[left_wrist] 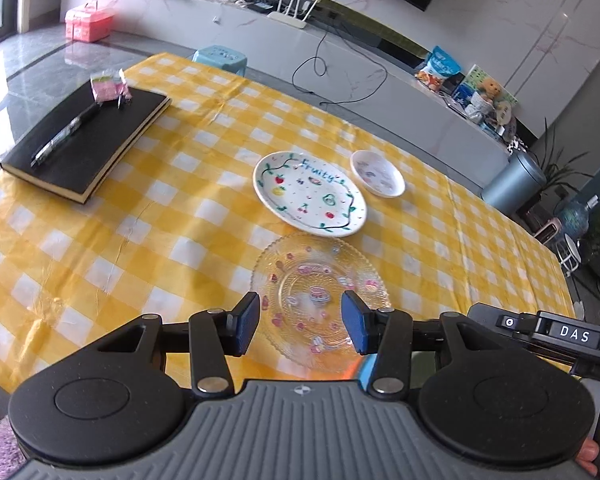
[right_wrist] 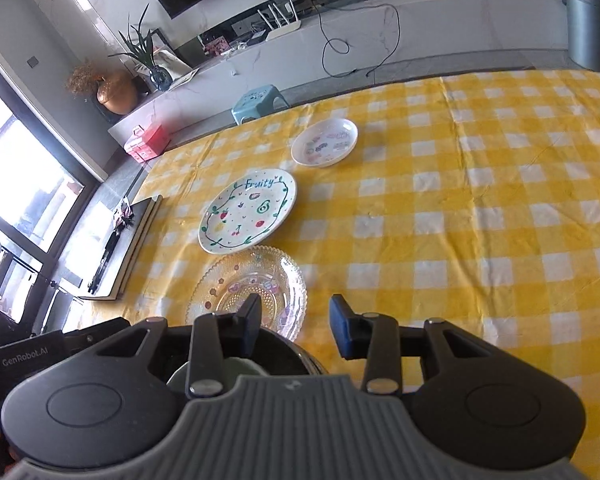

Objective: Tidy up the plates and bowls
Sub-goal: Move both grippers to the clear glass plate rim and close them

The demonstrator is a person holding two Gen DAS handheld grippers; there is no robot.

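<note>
**What the two wrist views hide**

In the right wrist view, the right gripper (right_wrist: 294, 322) covers the near rim of the glass plate (right_wrist: 260, 284), and just below that plate a dark bowl (right_wrist: 306, 360) with a pale dish (right_wrist: 236, 364) inside shows only as slivers behind the gripper body. The prints on the small bowl (right_wrist: 325, 142), beyond the glass plate, are too small to read. In the left wrist view, the left gripper's pads (left_wrist: 248, 322) overlap the glass plate (left_wrist: 320, 280), whose near edge blurs into an orange-blue smear.
</note>
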